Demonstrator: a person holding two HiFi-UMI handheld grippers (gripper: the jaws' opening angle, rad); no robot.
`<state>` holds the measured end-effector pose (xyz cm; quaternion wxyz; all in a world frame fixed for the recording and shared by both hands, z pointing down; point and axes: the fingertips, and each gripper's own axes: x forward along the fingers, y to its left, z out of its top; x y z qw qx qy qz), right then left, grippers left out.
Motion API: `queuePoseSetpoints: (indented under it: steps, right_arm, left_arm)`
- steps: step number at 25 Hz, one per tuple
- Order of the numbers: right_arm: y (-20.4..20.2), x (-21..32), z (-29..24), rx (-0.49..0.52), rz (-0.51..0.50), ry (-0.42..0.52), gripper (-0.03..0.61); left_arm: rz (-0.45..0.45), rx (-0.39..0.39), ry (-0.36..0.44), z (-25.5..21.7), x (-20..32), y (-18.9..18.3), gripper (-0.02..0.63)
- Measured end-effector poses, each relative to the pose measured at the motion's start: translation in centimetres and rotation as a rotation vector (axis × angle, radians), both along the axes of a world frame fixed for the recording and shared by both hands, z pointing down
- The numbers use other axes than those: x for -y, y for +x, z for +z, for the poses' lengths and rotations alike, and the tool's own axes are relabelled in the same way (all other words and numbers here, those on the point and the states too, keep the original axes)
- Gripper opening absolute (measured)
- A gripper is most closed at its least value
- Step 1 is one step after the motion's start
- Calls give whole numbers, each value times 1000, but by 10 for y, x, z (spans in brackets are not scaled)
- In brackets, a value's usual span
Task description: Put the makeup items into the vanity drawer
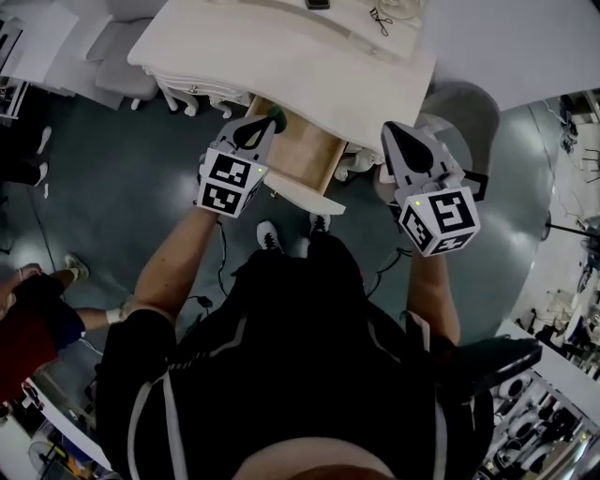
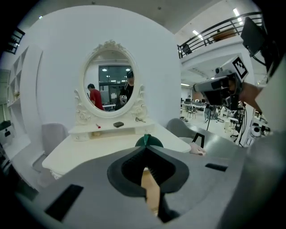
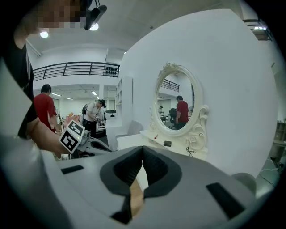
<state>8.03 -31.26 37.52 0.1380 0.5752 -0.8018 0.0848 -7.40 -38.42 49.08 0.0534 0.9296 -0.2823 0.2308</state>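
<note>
The white vanity table (image 1: 281, 47) has its wooden drawer (image 1: 305, 155) pulled open toward me. My left gripper (image 1: 269, 120) hangs over the drawer's left side, shut on a dark green round makeup item (image 1: 277, 116). In the left gripper view that green item (image 2: 149, 141) pokes out past the closed tips (image 2: 145, 146). My right gripper (image 1: 389, 128) is to the right of the drawer, shut with nothing in it (image 3: 143, 147). On the shelf under the oval mirror (image 2: 109, 78) lie a red lipstick (image 2: 97, 126) and a black compact (image 2: 118, 124).
A grey chair (image 1: 117, 56) stands left of the vanity and a grey stool (image 1: 464, 108) to its right. A tangle of wire or glasses (image 1: 380, 19) lies on the tabletop. A person in red (image 1: 33, 328) stands at lower left. Cables run over the floor by my feet.
</note>
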Motion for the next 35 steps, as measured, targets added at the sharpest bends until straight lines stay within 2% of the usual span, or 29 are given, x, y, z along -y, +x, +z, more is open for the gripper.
queuePoseSetpoints:
  steps: [10,21,30,35]
  right_arm:
    - [32,22,52,40,-28,-83,6]
    - [55,23,100,75,-35,-161,6]
    - [56,22,140,110,-51,-229,6]
    - [54,28,159,114,-68,-257,6]
  left_arm:
    - [37,208,-62,101,20,30,5]
    - [173,474,-31,197,27,37,5]
    - [273,619,-39,259,31,40,5]
    - [271,656,-69,288,38,39,5]
